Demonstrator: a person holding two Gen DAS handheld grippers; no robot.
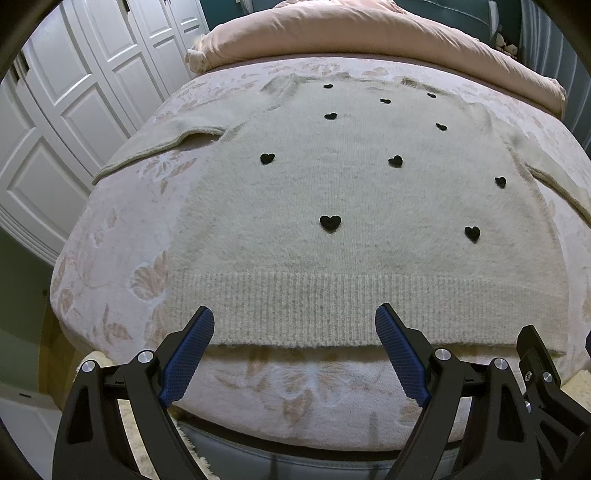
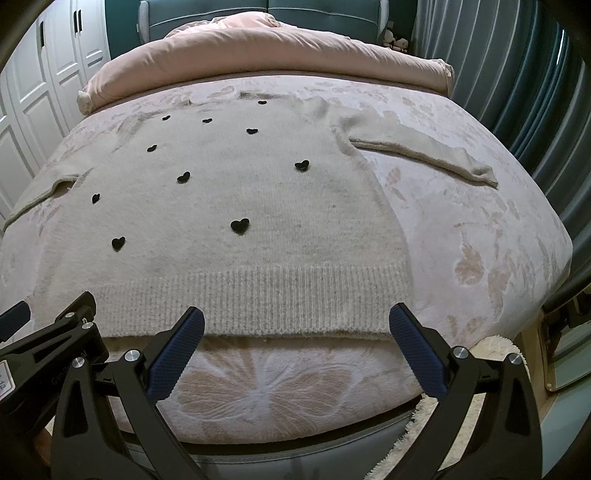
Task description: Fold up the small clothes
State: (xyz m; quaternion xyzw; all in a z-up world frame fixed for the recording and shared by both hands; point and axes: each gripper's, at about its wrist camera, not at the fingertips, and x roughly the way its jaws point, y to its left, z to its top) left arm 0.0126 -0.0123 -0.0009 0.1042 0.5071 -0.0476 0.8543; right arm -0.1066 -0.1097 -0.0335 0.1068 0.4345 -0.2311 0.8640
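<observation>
1. Plainly, the sweater (image 1: 332,192) lies flat and face up on the bed (image 1: 122,236), ribbed hem (image 1: 332,306) toward both cameras, neckline toward the pink duvet (image 1: 332,33), small black hearts (image 1: 330,222) scattered over the front.
2. Both sleeves are spread outward: the left sleeve (image 1: 159,147) angles toward the white wardrobe doors (image 1: 74,110), the right sleeve (image 2: 424,151) toward the curtain side.
3. The left gripper (image 1: 295,325) has its blue-padded fingers spread wide, holding nothing, hovering at the hem's near edge; contact is hard to tell through the fisheye.
4. The right gripper (image 2: 295,328) is likewise spread and empty, just at the hem near its right corner.
5. Handling, as a judgement: the knit looks soft, fuzzy and light, limp rather than stiff, so it will drape and sag between two hold points and may cling to the plush cover.
6. Where to grip: the ribbed hem is the firmest band; pinching it at or near the two corners, both layers together, should lift evenly. Sleeve cuffs and shoulder seams suit the inward folds.
</observation>
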